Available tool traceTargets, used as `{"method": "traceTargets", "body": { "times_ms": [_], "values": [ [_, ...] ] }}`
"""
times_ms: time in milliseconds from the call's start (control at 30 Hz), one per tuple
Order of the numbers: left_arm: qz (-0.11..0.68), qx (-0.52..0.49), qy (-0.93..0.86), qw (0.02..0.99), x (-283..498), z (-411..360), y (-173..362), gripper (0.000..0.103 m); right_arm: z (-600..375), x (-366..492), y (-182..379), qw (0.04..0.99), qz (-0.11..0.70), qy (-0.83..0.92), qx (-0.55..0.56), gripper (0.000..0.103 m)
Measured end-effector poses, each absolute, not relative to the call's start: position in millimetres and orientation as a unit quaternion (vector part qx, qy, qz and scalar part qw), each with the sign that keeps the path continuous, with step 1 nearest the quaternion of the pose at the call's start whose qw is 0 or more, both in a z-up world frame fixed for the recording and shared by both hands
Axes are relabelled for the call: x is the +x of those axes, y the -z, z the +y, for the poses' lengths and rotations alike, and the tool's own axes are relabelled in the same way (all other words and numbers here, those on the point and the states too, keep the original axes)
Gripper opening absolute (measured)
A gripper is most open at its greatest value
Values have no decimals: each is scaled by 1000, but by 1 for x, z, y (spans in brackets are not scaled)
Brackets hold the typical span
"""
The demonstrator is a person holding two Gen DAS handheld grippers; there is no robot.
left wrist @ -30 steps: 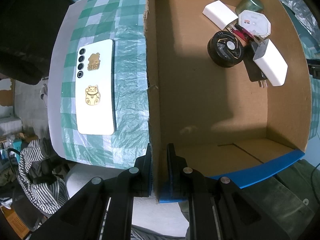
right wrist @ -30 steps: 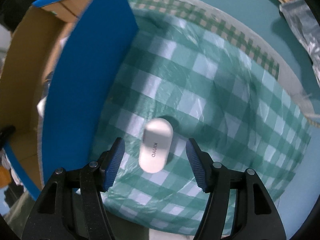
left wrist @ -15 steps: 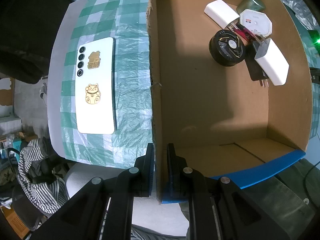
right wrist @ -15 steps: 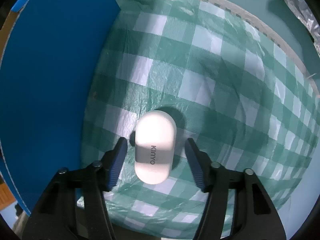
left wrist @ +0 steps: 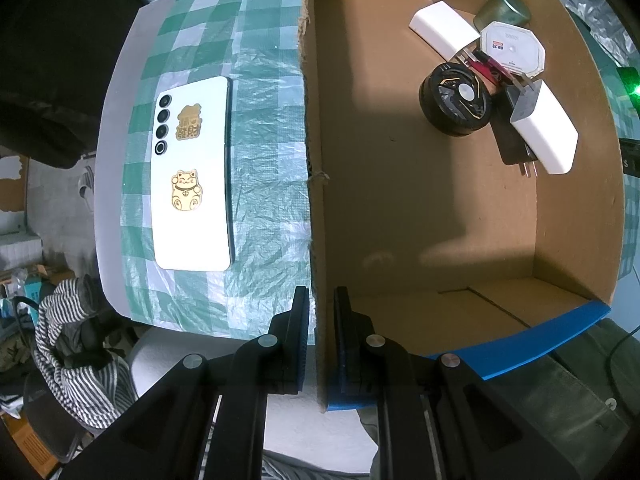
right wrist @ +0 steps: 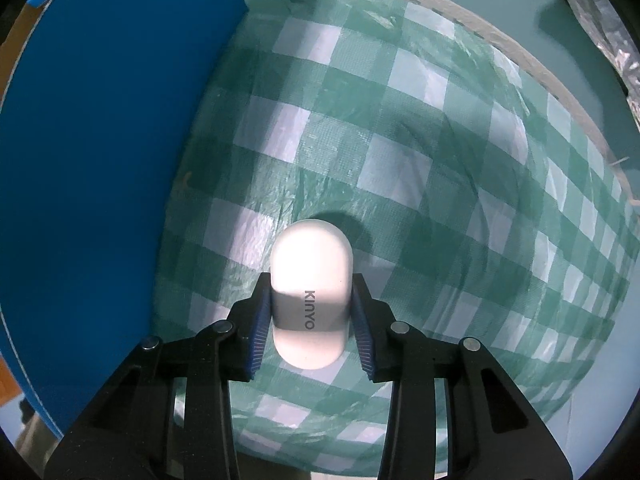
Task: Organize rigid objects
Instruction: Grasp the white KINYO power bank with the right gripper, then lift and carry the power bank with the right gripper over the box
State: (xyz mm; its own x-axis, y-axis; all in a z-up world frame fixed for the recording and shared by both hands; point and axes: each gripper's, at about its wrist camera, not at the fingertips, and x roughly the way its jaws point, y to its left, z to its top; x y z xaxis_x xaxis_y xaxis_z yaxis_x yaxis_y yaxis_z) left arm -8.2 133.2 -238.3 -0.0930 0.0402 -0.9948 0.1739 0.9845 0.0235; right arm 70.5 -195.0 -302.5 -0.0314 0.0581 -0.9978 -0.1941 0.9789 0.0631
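Observation:
My left gripper [left wrist: 321, 308] is shut on the near wall of the cardboard box [left wrist: 316, 208]. The box holds a black round case [left wrist: 455, 105], two white bars [left wrist: 544, 132], a white octagonal box [left wrist: 512, 49], a green tin [left wrist: 502, 10] and a black charger [left wrist: 514, 148]. A white phone [left wrist: 192, 176] with gold cat stickers lies face down on the checked cloth left of the box. My right gripper [right wrist: 310, 302] is shut on a white oval KINYO device [right wrist: 310, 292] resting on the cloth, to the right of the box's blue outer wall [right wrist: 100, 160].
The green-and-white checked cloth [right wrist: 440, 160] covers a small table. Striped fabric [left wrist: 76, 344] and clutter lie off the table's left edge. A shiny foil strip [right wrist: 592, 20] lies at the far right beyond the cloth.
My right gripper came down around the white KINYO device and closed its fingers onto its sides. My left gripper kept its hold on the box wall; the box shifted slightly.

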Motion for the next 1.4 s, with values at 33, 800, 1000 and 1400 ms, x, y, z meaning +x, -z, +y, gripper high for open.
{"method": "traceTargets", "body": {
  "times_ms": [33,800,1000,1400],
  "values": [
    [738,72,50,670,-8,133,238,12,-193,67,300,694,712,-93,-49,37],
    [736,77,57,670,-7,130,237,12,-154,67,206,718,668,-162,-111,37],
    [734,78,57,672,-5,129,235,12,-137,75,183,722,651,-191,-137,37],
    [735,78,58,671,-4,128,234,12,-79,90,174,705,631,-250,-204,37]
  ]
}}
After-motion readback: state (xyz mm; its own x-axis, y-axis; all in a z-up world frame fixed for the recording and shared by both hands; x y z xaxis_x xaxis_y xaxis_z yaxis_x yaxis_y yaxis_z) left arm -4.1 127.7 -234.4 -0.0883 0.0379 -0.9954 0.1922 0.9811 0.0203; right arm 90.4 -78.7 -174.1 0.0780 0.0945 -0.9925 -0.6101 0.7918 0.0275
